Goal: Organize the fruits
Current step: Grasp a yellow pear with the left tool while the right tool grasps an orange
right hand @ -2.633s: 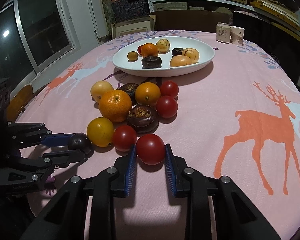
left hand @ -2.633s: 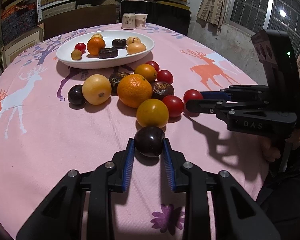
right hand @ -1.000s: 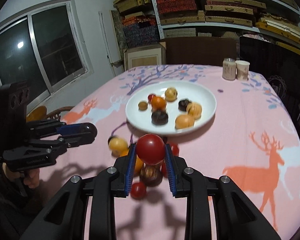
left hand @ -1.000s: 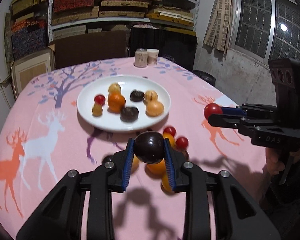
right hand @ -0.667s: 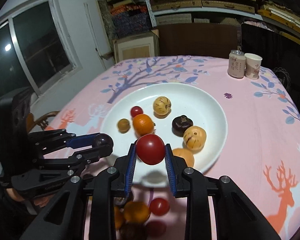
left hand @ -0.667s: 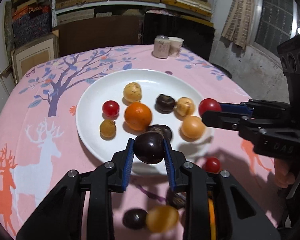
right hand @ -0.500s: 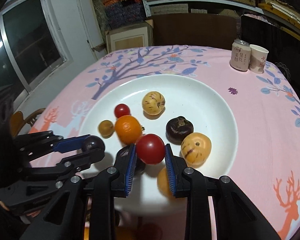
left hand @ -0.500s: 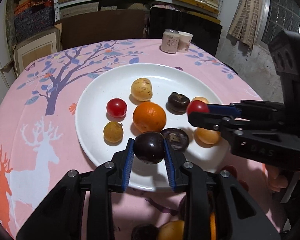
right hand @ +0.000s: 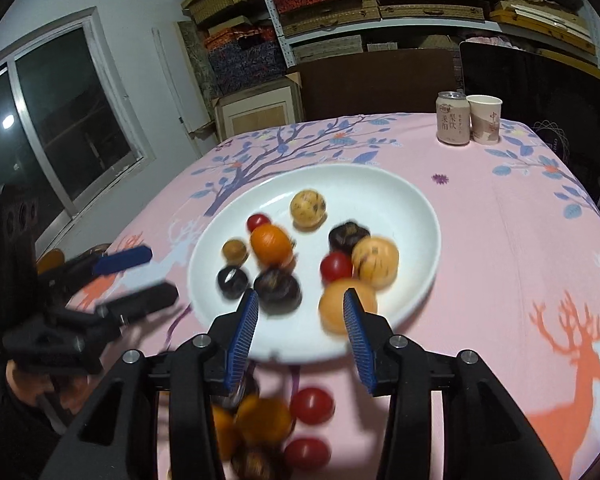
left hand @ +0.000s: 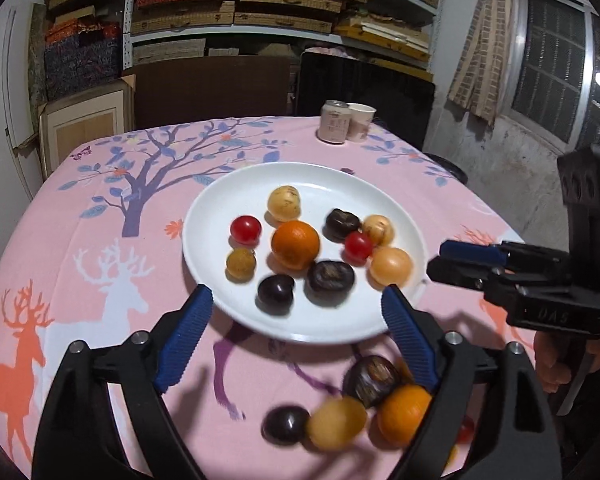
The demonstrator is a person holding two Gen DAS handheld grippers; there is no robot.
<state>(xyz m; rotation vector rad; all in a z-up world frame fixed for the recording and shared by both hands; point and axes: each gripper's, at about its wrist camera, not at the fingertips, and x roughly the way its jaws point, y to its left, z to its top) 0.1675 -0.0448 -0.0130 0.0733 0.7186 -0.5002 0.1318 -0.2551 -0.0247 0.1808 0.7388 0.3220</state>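
Fruits [left hand: 295, 244] on white plate [left hand: 216, 216], both grippers spread above near rim

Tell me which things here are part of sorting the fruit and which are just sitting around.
Part of the job:
white plate
dark plum and cherry tomato on it
loose fruit pile on the tablecloth
left gripper and right gripper, both open

Just lying about:
drink can
paper cup

Right gripper [right hand: 300, 314] with jaws spread above white plate [right hand: 396, 200] of fruit
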